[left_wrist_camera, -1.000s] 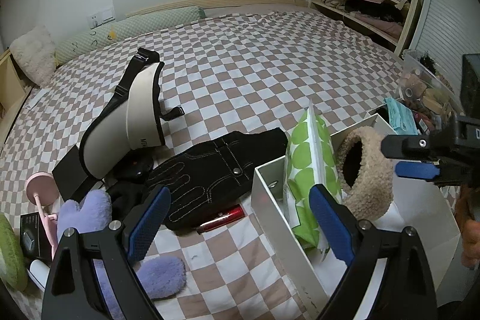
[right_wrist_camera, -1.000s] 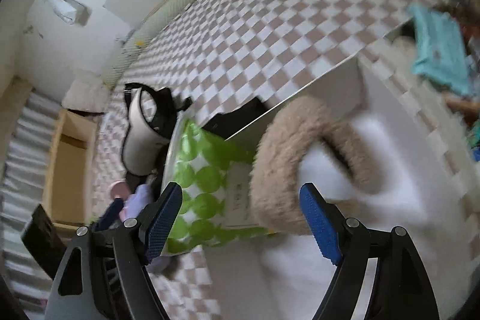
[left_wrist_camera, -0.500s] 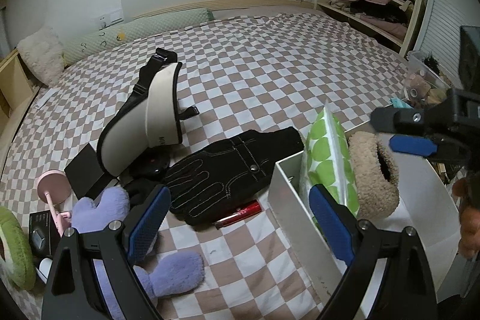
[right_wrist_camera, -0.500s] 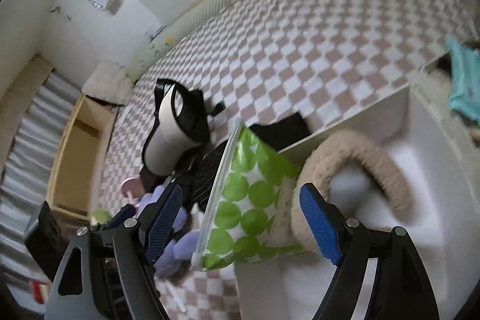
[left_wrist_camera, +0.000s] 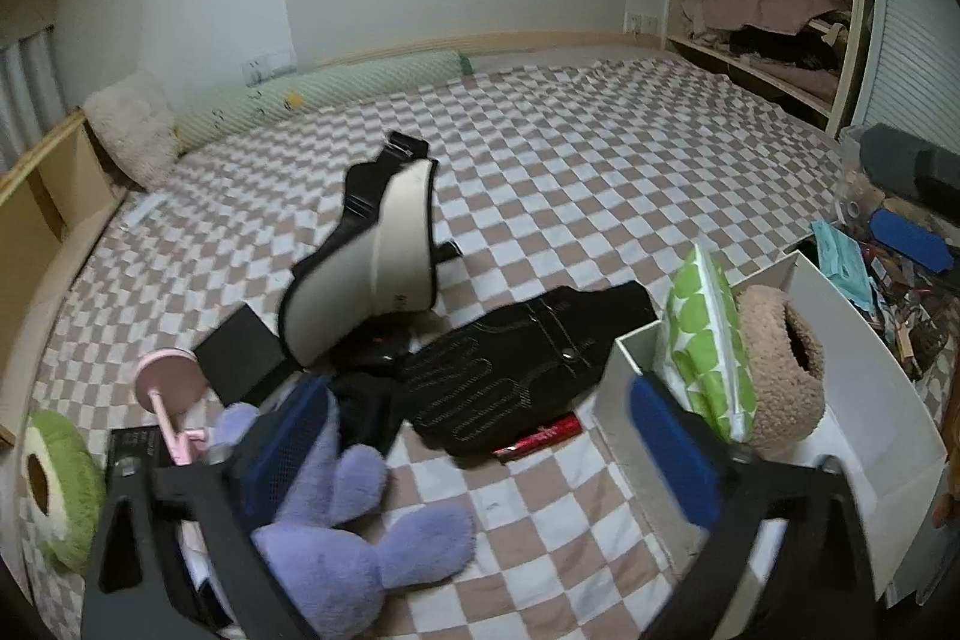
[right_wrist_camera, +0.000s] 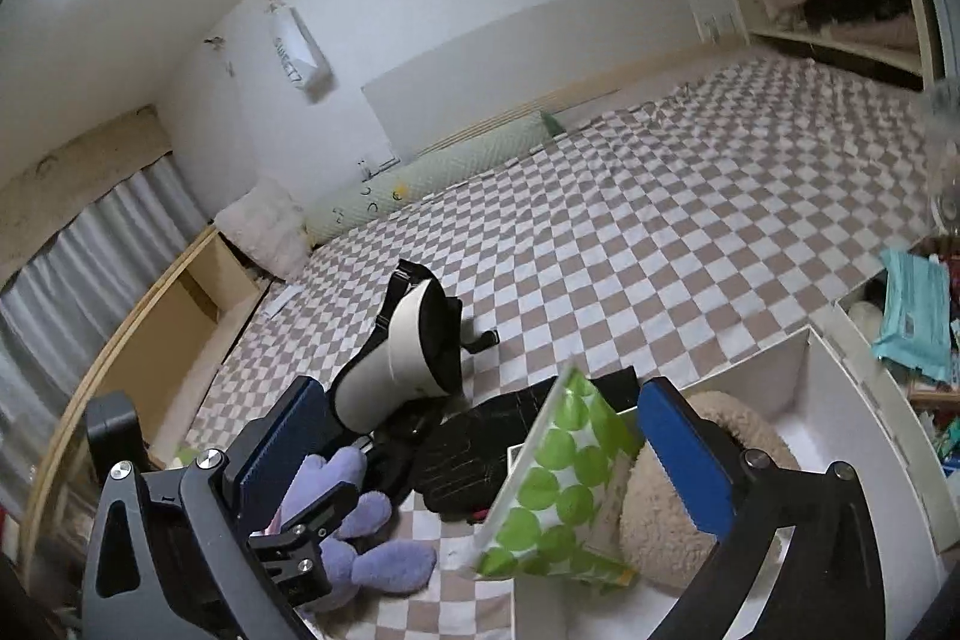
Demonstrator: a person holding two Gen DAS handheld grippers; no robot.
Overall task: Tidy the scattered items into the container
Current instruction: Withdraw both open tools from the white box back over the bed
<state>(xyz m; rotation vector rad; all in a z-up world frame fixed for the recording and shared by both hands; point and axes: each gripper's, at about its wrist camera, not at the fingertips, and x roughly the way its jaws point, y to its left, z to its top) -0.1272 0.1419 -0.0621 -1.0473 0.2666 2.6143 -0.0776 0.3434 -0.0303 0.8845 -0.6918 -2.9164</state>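
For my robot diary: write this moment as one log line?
left gripper: open, empty | right gripper: open, empty | white box: green-dotted pouch, fuzzy ring inside

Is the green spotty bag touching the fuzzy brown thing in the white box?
Touching. The left wrist view shows the green spotty bag pressed against the fuzzy brown thing with no gap.

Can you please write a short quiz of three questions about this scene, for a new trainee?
1. True or false: the green dotted pouch stands inside the white box.
2. Which item lies nearest the left gripper? A) purple plush toy B) tan fluffy headband C) teal packet
3. Fill in: the red tube lies partly under the black ____.

Key: 1 true; 2 A; 3 glove.
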